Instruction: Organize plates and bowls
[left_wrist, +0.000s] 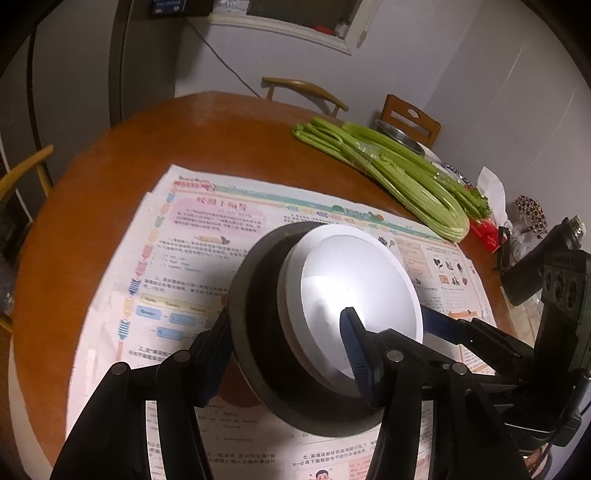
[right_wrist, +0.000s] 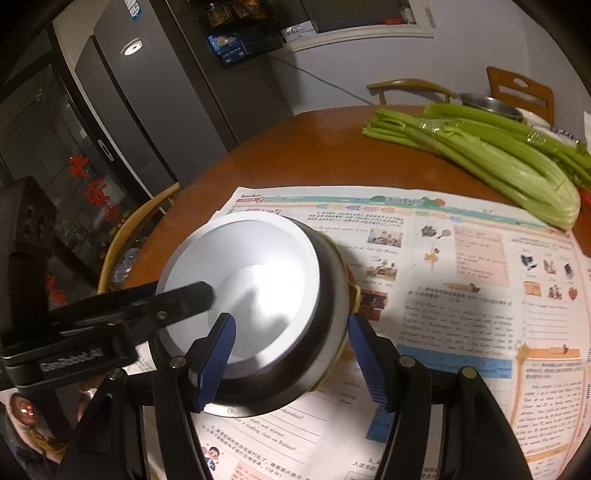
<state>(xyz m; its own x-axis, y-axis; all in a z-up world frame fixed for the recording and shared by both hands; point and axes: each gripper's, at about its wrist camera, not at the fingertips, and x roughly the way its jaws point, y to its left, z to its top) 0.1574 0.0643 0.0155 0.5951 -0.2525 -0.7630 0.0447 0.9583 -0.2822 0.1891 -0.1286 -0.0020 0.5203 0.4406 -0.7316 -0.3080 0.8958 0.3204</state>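
Note:
A bowl, dark outside and white inside (left_wrist: 354, 295), is held tilted above the newspaper (left_wrist: 192, 236), gripped from both sides. My left gripper (left_wrist: 284, 354) is shut on its rim, one blue finger (left_wrist: 356, 354) inside, the other outside on the dark wall. In the right wrist view the same bowl (right_wrist: 251, 280) sits between my right gripper's (right_wrist: 291, 354) blue fingers (right_wrist: 218, 354), one inside and one outside against the wall. The left gripper's black finger reaches into the bowl from the left there.
A colourful newspaper (right_wrist: 461, 266) covers the round brown table (left_wrist: 155, 140). A celery bunch (left_wrist: 391, 173) lies at the far right with a metal basin (left_wrist: 399, 136) behind it. Wooden chairs (right_wrist: 133, 236) ring the table. A dark fridge (right_wrist: 155, 92) stands at the left.

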